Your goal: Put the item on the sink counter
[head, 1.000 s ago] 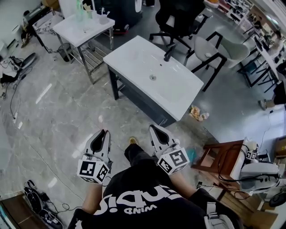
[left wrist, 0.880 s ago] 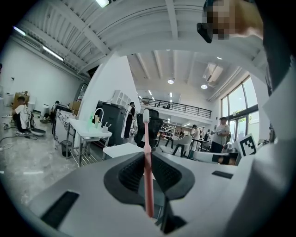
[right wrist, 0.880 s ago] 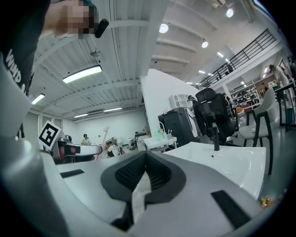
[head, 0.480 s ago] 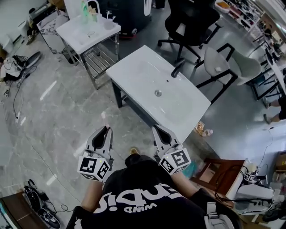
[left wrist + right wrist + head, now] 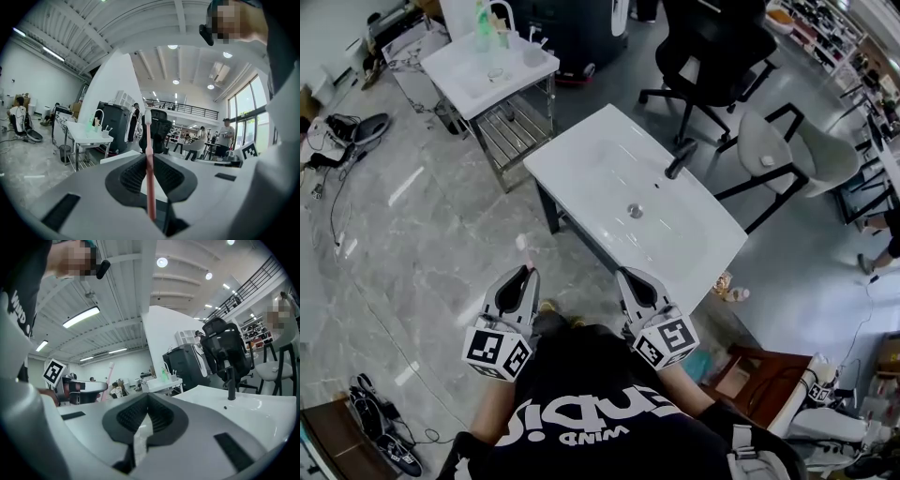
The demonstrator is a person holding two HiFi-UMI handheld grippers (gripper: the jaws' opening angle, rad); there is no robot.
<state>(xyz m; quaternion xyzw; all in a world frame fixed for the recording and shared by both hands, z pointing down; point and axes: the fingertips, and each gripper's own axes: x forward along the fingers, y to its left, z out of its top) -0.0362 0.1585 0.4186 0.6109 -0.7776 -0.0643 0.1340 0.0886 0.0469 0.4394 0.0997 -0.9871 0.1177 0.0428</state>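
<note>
Judging by the toothbrush (image 5: 149, 161) clamped in the left gripper (image 5: 523, 274), with the right gripper (image 5: 147, 398) closed empty, carrying is underway; the counter (image 5: 581, 159) must be reached.

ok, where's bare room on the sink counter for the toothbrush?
The sink counter is bare all over: flat rim at its left end and along the near edge. The faucet takes the far edge. The small stand behind is crowded.

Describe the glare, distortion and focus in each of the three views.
Head view: pale glare streaks the glossy grey marble floor; room edges bow. Left gripper view: fisheye circle, black corners; the thin pink toothbrush looks soft up close. Right gripper view: the round white ceiling lamp blooms bright.
</note>
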